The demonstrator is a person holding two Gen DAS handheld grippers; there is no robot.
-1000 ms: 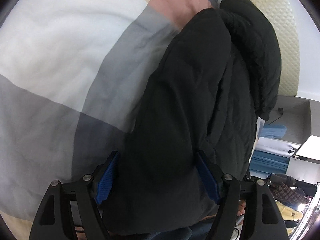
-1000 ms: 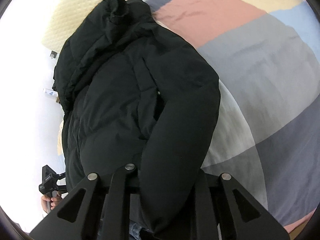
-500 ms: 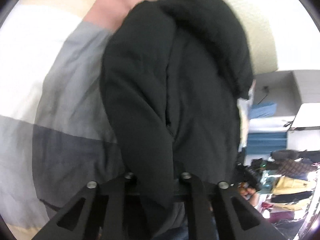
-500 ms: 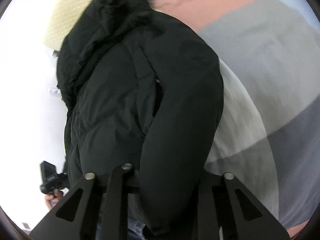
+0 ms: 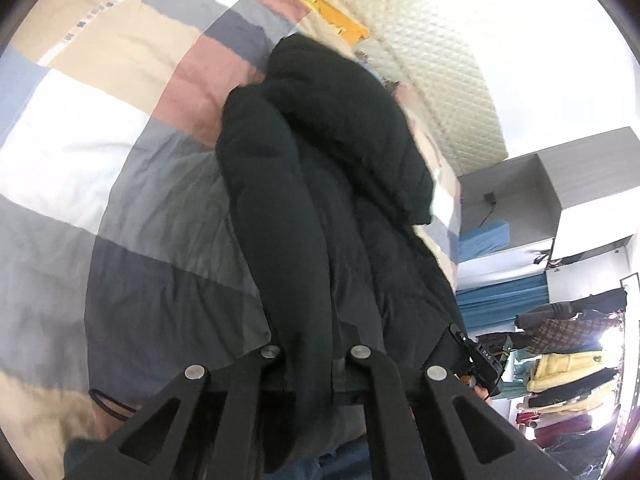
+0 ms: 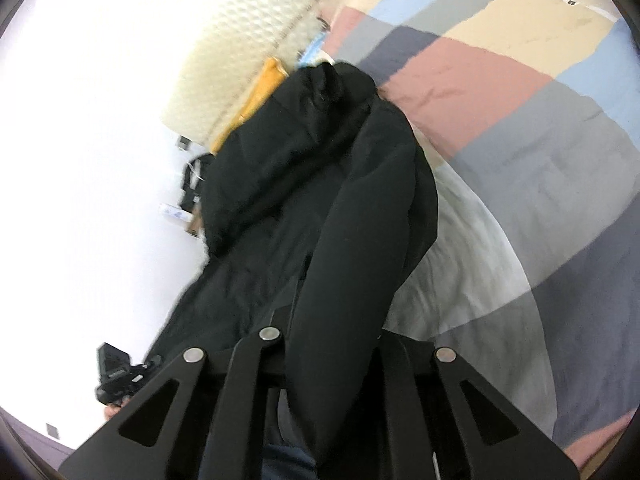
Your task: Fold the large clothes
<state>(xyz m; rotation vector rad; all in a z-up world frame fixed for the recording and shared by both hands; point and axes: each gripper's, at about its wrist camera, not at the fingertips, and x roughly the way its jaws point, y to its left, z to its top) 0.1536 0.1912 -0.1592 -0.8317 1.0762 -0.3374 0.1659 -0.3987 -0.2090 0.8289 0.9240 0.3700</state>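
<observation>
A black padded jacket (image 5: pixel 340 200) lies lengthwise on the patchwork bed cover (image 5: pixel 120 140), hood end far, sleeves folded in along its body. My left gripper (image 5: pixel 316 356) is shut on the near end of the jacket, its jaws closing tight around the left sleeve and hem. In the right wrist view the jacket (image 6: pixel 300 200) runs away from my right gripper (image 6: pixel 328 340), which is shut on the right sleeve and hem, jaws squeezing the fabric. The near end is lifted off the bed cover (image 6: pixel 520 140). The fingertips of both are hidden by fabric.
A cream quilted headboard (image 5: pixel 440 60) and an orange cloth (image 5: pixel 320 4) lie beyond the hood. A grey cabinet (image 5: pixel 520 188) and a rack of hanging clothes (image 5: pixel 568 360) stand to the right. A black cable loop (image 5: pixel 108 404) lies on the cover at lower left.
My left gripper went from open around the jacket's near end to shut on it. Both grippers rose, lifting the near end, and the views tilted up toward the headboard.
</observation>
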